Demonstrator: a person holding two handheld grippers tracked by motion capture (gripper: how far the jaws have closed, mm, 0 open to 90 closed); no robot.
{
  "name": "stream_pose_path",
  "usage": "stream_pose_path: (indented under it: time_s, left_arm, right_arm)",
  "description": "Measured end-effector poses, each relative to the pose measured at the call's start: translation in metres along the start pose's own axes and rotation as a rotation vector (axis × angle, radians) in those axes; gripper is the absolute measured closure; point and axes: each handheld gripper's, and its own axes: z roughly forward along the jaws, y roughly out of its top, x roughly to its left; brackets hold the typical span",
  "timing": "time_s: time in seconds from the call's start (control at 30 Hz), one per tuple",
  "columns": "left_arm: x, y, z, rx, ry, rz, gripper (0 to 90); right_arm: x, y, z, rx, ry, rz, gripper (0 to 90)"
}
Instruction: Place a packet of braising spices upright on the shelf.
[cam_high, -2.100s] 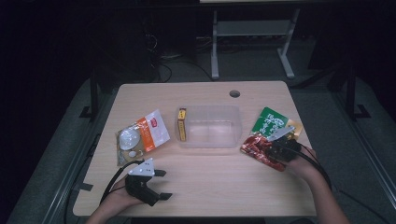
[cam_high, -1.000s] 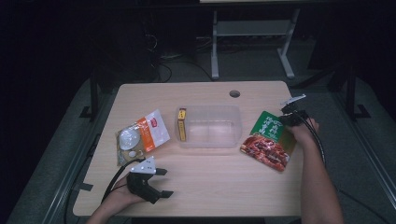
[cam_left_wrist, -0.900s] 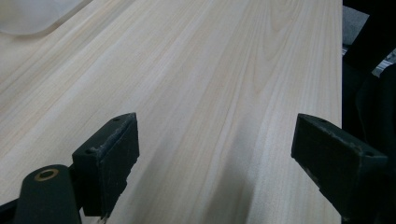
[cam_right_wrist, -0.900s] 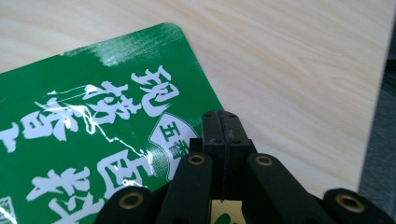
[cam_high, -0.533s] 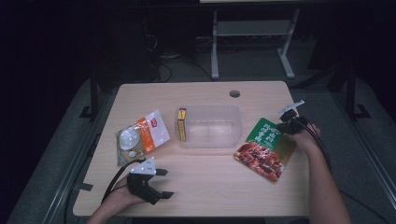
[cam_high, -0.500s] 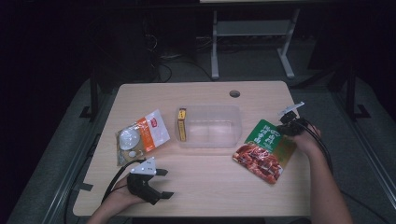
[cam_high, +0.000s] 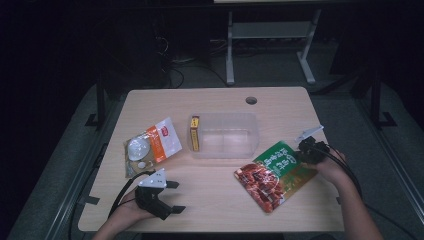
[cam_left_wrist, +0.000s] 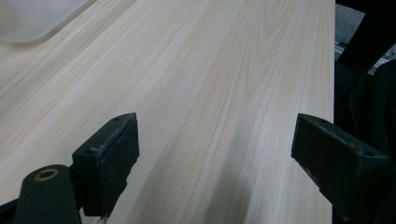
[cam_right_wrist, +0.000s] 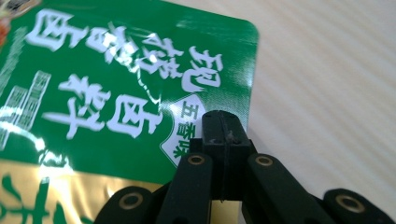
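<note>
At the right side of the worktop (cam_high: 220, 200), the right tongs (cam_high: 306, 148) are shut tight on the top edge of the green bag (cam_high: 275, 174). In the right gripper view the two black jaws are pressed flat together on the bag's (cam_right_wrist: 116, 88) rim, just under the white letters. The bag lies flat on the wood, green end by the tongs and red end toward the middle of the worktop. It sits just beside the clear tub (cam_high: 225, 135), close to its front right corner, but not inside it.

The left tongs (cam_high: 161, 197) are wide open and hold nothing. They rest low near the front left edge. In the left gripper view the jaws stand far apart with bare wood (cam_left_wrist: 224, 93) between them.

The job looks like getting the green bag into the tub. To do it well, I think the grip must stay firm, since only a thin bit of the rim is held and the shiny bag could slip out. Lift it high enough that the hanging red end clears the tub wall. Then bring it over the middle of the tub and lower it slowly before letting go.

A thin yellow box (cam_high: 194, 133) stands in the left end of the tub, so the bag should land to the right of it. An orange and white pack (cam_high: 152, 145) lies to the left of the tub, out of the way.
</note>
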Motion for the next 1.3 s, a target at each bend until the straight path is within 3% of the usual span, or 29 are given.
stream_pose_path:
  time_s: [0.4,0.5,0.6,0.63,0.77,0.8,0.87,0.97,1.03,1.13,1.27,1.3]
  left_arm:
    - [0.0,0.0,-0.001,-0.004,0.002,-0.002,14.7]
    - [-0.001,0.0,-0.002,-0.007,0.005,-0.002,14.7]
    - [0.0,0.0,-0.002,-0.005,0.008,0.001,14.7]
    - [0.0,0.0,-0.003,-0.008,0.01,-0.001,14.7]
    - [0.0,0.0,-0.003,-0.008,0.015,-0.006,14.7]
    - [0.0,0.0,-0.003,-0.008,0.015,-0.006,14.7]
    - [0.0,0.001,-0.004,-0.005,0.021,-0.003,14.7]
    - [0.001,0.001,-0.004,-0.002,0.021,-0.004,14.7]
    - [0.0,0.001,-0.004,0.003,0.025,-0.002,14.7]
    - [-0.001,0.001,-0.004,-0.004,0.025,-0.006,14.7]
    - [0.0,0.006,0.0,-0.001,0.021,-0.015,14.6]
    - [0.0,0.007,0.001,0.0,0.018,-0.02,14.2]
  right_arm:
    - [0.045,-0.005,-0.011,0.003,0.118,-0.078,90.0]
    - [0.066,0.0,-0.011,0.008,0.153,-0.133,90.0]
    - [0.074,0.004,-0.01,0.006,0.175,-0.154,90.0]
    - [0.085,0.009,-0.007,-0.002,0.204,-0.202,90.0]
    - [0.104,0.019,-0.004,-0.005,0.235,-0.262,90.0]
    - [0.104,0.019,-0.004,-0.005,0.235,-0.262,90.0]
    - [0.117,0.027,-0.002,-0.005,0.255,-0.304,90.0]
    - [0.129,0.033,0.001,-0.016,0.307,-0.328,90.0]
    - [0.137,0.038,0.002,-0.021,0.305,-0.361,90.0]
    - [0.138,0.041,-0.002,-0.05,0.297,-0.373,90.0]
    - [0.127,0.037,-0.011,-0.092,0.272,-0.294,89.5]
    - [0.124,0.035,-0.011,-0.107,0.258,-0.279,83.6]
